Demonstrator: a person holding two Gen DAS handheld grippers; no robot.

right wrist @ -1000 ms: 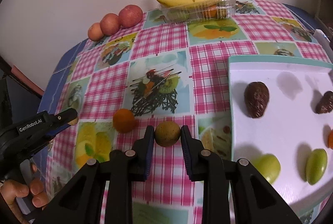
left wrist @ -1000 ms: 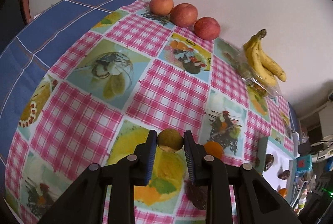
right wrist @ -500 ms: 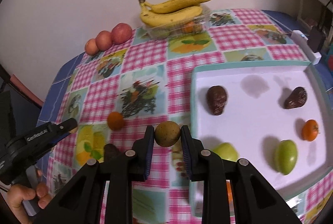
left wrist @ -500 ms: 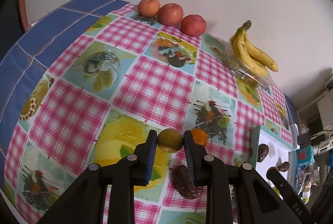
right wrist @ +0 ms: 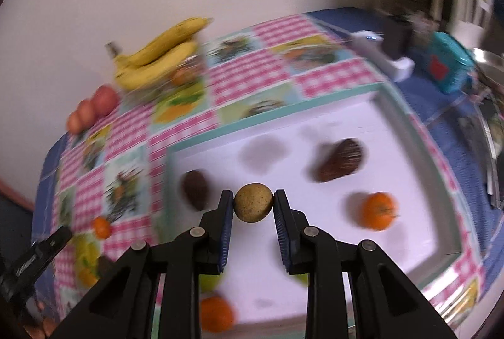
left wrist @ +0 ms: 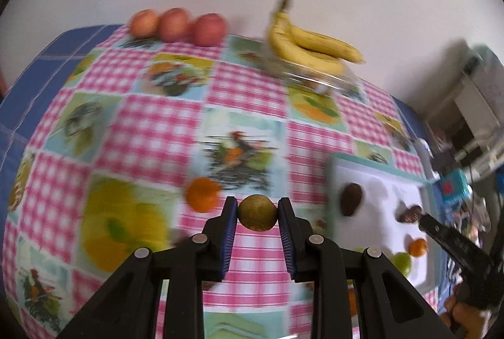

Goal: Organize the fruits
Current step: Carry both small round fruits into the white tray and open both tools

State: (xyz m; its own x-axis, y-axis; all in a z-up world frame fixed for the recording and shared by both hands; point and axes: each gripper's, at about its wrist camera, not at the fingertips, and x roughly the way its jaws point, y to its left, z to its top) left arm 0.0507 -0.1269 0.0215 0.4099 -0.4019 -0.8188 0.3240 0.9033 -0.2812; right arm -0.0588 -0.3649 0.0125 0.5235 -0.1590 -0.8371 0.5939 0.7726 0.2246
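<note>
Since a second ago, both views swung rightward: tray [right wrist: 419, 131] now fills the right view, formerly only its left part. Left gripper [left wrist: 257, 213] clenched on a greenish-brown fruit [left wrist: 257, 212], above the cloth [left wrist: 151, 131] just left of the tray, as before. Right gripper [right wrist: 253, 206] clenched on a tan fruit [right wrist: 253, 206], now over the tray. Counted: three apples [left wrist: 176, 25], one banana bunch [left wrist: 310, 44], one orange [left wrist: 202, 194] on the cloth, two dark fruits [right wrist: 340, 164] and two oranges [right wrist: 378, 210] on the tray.
</note>
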